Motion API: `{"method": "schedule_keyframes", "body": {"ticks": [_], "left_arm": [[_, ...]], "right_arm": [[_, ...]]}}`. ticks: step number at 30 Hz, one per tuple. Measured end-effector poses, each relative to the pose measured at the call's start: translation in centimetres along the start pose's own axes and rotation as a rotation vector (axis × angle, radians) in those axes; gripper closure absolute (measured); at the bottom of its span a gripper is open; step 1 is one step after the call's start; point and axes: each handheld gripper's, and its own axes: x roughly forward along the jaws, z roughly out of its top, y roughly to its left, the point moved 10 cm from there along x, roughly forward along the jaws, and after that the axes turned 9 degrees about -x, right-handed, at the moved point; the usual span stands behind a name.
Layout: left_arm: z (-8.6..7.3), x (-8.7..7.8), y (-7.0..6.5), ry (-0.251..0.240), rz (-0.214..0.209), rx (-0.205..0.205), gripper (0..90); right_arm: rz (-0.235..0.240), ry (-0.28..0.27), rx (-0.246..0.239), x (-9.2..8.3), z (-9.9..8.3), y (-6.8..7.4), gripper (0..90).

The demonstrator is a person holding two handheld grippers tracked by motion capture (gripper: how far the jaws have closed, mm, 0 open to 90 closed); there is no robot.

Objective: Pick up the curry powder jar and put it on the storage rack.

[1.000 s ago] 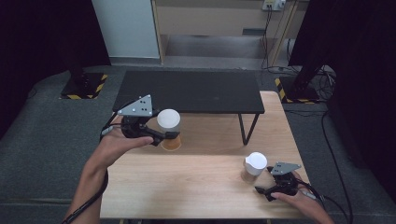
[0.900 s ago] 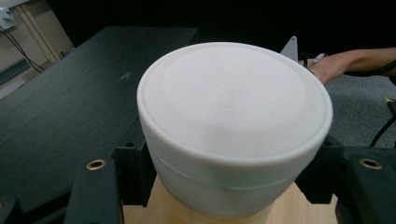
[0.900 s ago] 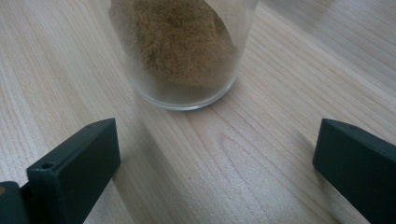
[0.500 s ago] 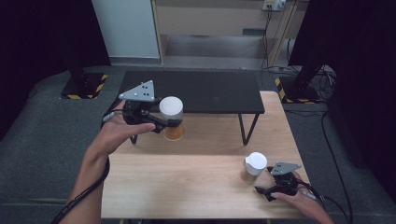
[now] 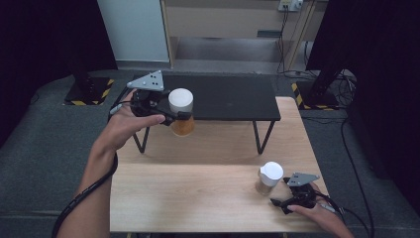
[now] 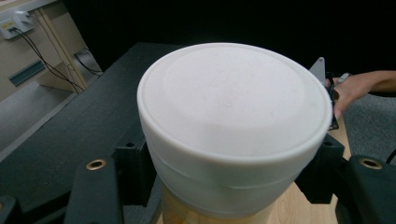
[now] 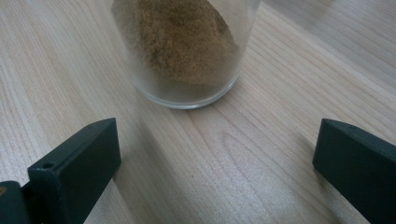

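My left gripper (image 5: 177, 115) is shut on a white-lidded jar (image 5: 181, 118) of orange-brown powder and holds it in the air at the front left edge of the black shelf (image 5: 233, 99). In the left gripper view the jar's white lid (image 6: 233, 116) sits between both black jaws, which press its sides. A second white-lidded jar (image 5: 270, 177) stands on the wooden table (image 5: 198, 193) at the front right. My right gripper (image 5: 278, 203) lies low on the table just right of that jar, jaws spread wide. The right gripper view shows its glass base with brown powder (image 7: 184, 51) ahead of the open fingertips (image 7: 77, 161).
The black shelf stands on thin metal legs (image 5: 260, 136) across the back of the table. A cable (image 5: 79, 201) trails from the left forearm. Dark mats, cables and cabinet fronts lie beyond the table.
My left gripper has lifted the jar off the table and carried it up toward the shelf's front edge. The right gripper and its jar have stayed put.
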Motion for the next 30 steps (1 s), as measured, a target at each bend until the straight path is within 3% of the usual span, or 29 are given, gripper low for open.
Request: {"method": "schedule_keyframes", "body": {"ticks": [10,26,30], "left_arm": [[0.7,0.6,2.1,-0.025,0.009,-0.014,33.5],[1.2,2.4,5.3,-0.01,0.021,-0.013,33.5],[1.5,3.0,5.7,0.009,0.024,0.002,33.4]], "right_arm": [[0.0,-0.001,-0.001,-0.1,-0.1,0.2,1.6],[0.001,-0.001,0.0,-0.1,-0.1,0.2,1.6],[0.001,-0.001,0.0,-0.1,-0.1,0.2,1.6]]}}
